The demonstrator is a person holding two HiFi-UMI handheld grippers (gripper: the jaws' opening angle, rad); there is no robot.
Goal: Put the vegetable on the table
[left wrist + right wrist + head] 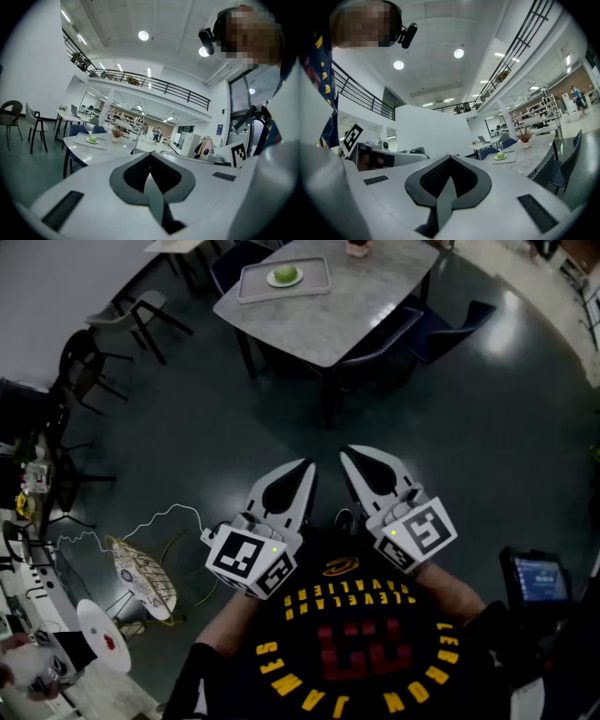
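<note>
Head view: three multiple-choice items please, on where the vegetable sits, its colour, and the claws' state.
1. Where is the vegetable? A. on a plate in a tray on the table B. on the floor C. on a chair
2. Its colour? A. red B. green C. orange
3. The left claw and right claw are: A. both shut, empty B. both wide open C. one shut on the vegetable

Key: 1 A, seen on the far table; 2 B, it looks green; 3 A, both gripper views show jaws together, nothing between.

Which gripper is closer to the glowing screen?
Right. The glowing screen lies off to the right gripper's outer side; the left gripper is farther away, beyond the right one.
</note>
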